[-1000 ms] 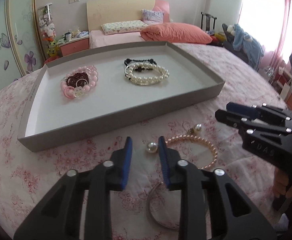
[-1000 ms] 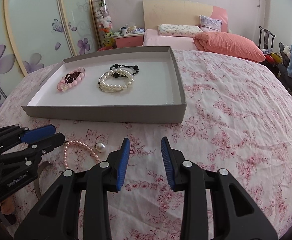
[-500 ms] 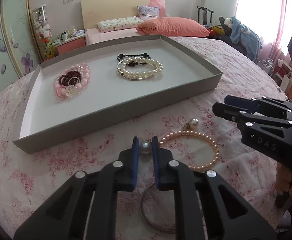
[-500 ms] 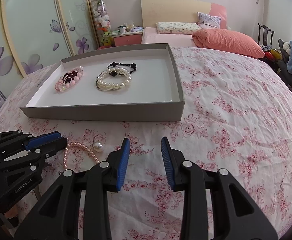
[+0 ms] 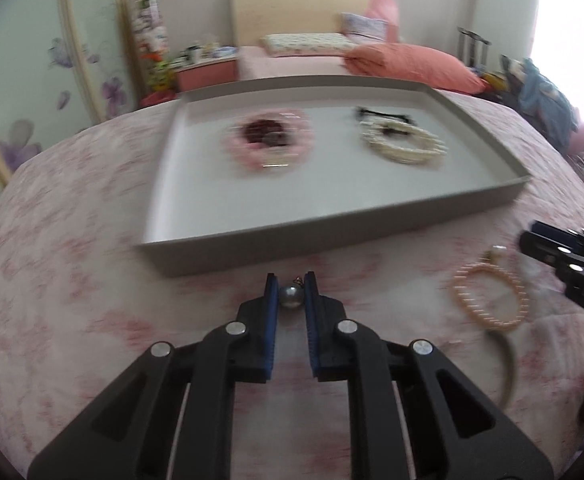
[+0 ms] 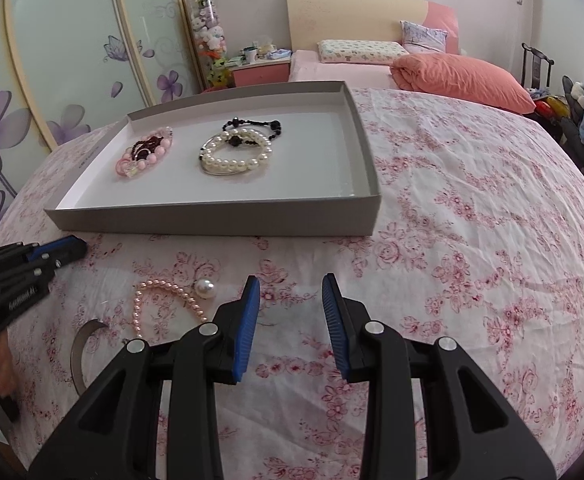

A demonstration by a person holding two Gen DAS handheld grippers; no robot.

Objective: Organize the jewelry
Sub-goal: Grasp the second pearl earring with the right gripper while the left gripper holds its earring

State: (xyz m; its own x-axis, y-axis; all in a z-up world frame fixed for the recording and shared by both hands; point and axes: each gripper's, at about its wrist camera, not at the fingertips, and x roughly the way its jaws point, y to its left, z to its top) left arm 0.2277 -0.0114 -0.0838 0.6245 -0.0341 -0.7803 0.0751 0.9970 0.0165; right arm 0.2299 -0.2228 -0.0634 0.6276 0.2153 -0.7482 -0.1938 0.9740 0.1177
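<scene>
Grey pearl (image 5: 290,296) pinched in left gripper (image 5: 290,294) near tray (image 5: 331,236); right gripper (image 6: 290,304) level, jaws apart.

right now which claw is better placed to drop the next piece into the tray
Left. The left claw is already shut on the round grey pearl earring, right in front of the shallow grey cardboard tray. The right claw is open and holds nothing.

Two black hand-held grippers with blue pads

Left hand-held gripper (image 5: 291,294) and right hand-held gripper (image 6: 290,295): black plastic frames, ribbed blue fingers (image 6: 247,322), round silver screws, white lettering on the side.
</scene>
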